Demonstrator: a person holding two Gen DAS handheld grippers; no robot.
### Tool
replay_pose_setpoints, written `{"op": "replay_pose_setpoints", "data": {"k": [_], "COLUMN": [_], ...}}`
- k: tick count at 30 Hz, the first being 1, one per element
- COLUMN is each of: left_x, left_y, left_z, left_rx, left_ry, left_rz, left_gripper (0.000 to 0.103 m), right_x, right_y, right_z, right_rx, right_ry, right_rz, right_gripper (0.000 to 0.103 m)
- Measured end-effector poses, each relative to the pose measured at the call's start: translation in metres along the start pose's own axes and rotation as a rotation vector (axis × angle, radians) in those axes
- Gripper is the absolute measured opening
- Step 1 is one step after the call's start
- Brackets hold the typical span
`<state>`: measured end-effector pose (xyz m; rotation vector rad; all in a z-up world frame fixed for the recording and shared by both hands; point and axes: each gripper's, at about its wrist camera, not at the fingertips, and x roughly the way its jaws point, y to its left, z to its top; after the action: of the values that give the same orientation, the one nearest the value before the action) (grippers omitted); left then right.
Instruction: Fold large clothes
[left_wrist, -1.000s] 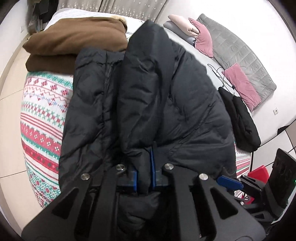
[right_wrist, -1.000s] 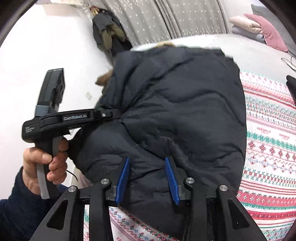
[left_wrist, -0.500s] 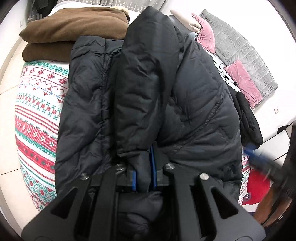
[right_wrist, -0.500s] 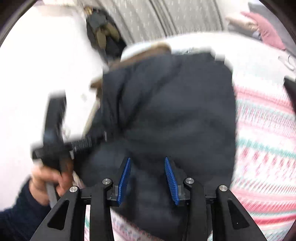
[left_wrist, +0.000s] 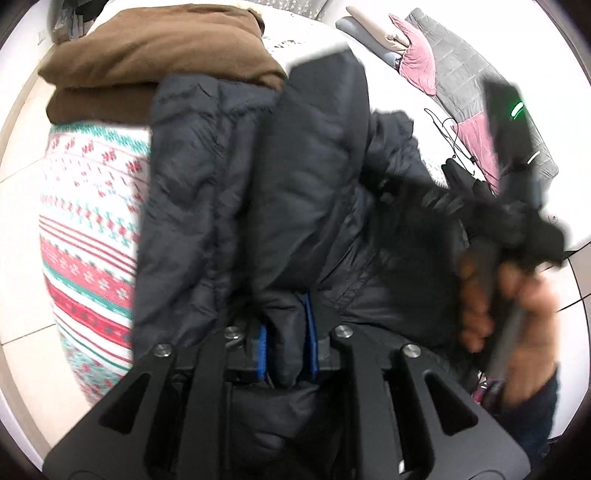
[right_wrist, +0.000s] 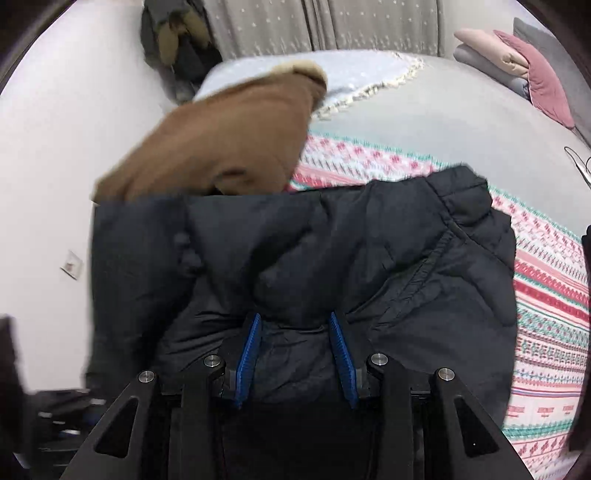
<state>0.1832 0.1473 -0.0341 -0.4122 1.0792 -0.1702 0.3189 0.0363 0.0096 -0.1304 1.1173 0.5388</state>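
Lying across the bed (right_wrist: 443, 122), the black puffer jacket (left_wrist: 207, 206) covers much of the red, green and white patterned blanket (left_wrist: 85, 258). The left gripper (left_wrist: 284, 347) has its blue fingers (left_wrist: 261, 350) pinching a thick fold of the jacket, apparently a sleeve end laid along the body. The right gripper (right_wrist: 295, 354) has its blue fingers (right_wrist: 247, 354) spread, with jacket fabric bulging between them but not squeezed. Seen from the left wrist, the right hand (left_wrist: 517, 306) grips its tool's handle beside the jacket's edge, blurred. A folded brown garment (right_wrist: 229, 147) rests just beyond the jacket's far edge. Pink and beige pillows (right_wrist: 517, 62) sit at the bed's far corner. No containers are visible.
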Motion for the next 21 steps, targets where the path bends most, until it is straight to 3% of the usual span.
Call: {"op": "replay_pose_setpoints", "data": {"k": [4,7,10,14,18,21], "left_x": [-0.020,-0.026,-0.021,-0.013,0.011,0.028], "left_y": [0.004,-0.007,-0.018,-0.012,-0.029,-0.028], "left_z": [0.031,0.054,0.079,0.098,0.096,0.097], "left_rx": [-0.024,0.031,0.073,0.011,0.131,0.150], "left_ry": [-0.038,-0.060,-0.088,-0.115,-0.066,-0.043], "left_rz": [-0.060,-0.059,-0.002,0.037,0.100,0.175], "left_gripper": [0.024,0.029,0.031,0.031,0.031,0.031], "right_x": [0.012,0.019,0.023,0.031,0.036,0.041], "right_y": [0.002,0.001,-0.002,-0.007,-0.009,-0.008], "right_z": [-0.002,0.000,0.001,0.010,0.008,0.008], "right_rx": [-0.012,0.001,0.002,0.016,0.020,0.011], "right_ry": [0.003,-0.001,-0.003,-0.003,-0.003,-0.007], "right_rz": [-0.027,-0.027,-0.026,-0.003,0.002,-0.010], "right_gripper": [0.039,0.039,0.039,0.039,0.039,0.039]}}
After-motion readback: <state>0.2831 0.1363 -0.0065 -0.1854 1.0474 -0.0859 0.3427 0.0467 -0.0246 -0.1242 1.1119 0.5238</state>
